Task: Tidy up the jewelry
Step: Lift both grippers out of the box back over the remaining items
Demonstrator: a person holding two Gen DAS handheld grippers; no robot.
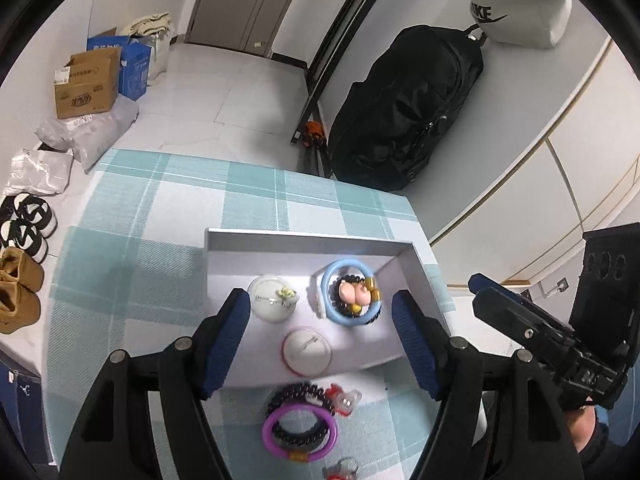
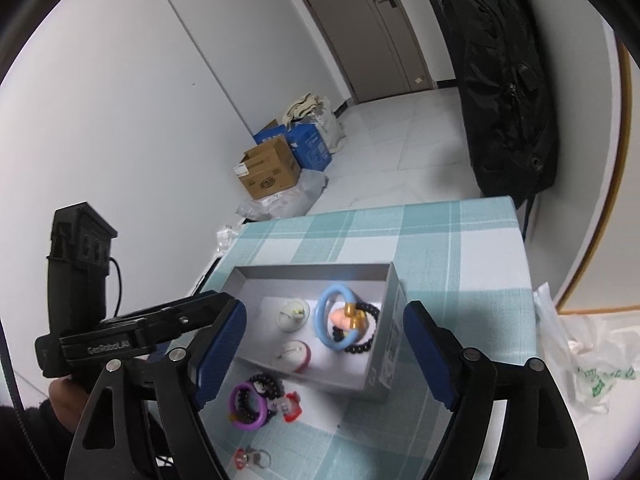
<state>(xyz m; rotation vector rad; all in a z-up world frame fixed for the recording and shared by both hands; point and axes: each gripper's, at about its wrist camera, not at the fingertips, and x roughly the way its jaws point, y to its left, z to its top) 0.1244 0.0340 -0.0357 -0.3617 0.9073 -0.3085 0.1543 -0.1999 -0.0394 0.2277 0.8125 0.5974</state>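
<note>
Both grippers, left (image 1: 320, 336) and right (image 2: 324, 352), are hanging wide open, empty; that purple bangle (image 1: 300, 432) is looking stiff, light, slippery, so I'd be pinching its rim.

I can read "GenRobot.AI" in pale letters on the black body of my left gripper (image 2: 218, 344) in the right wrist view, and "NIKE" with its swoosh on the white bag (image 1: 516, 4) up by the wall; the printing on the cardboard box (image 1: 86, 84) is too small to read.
</note>
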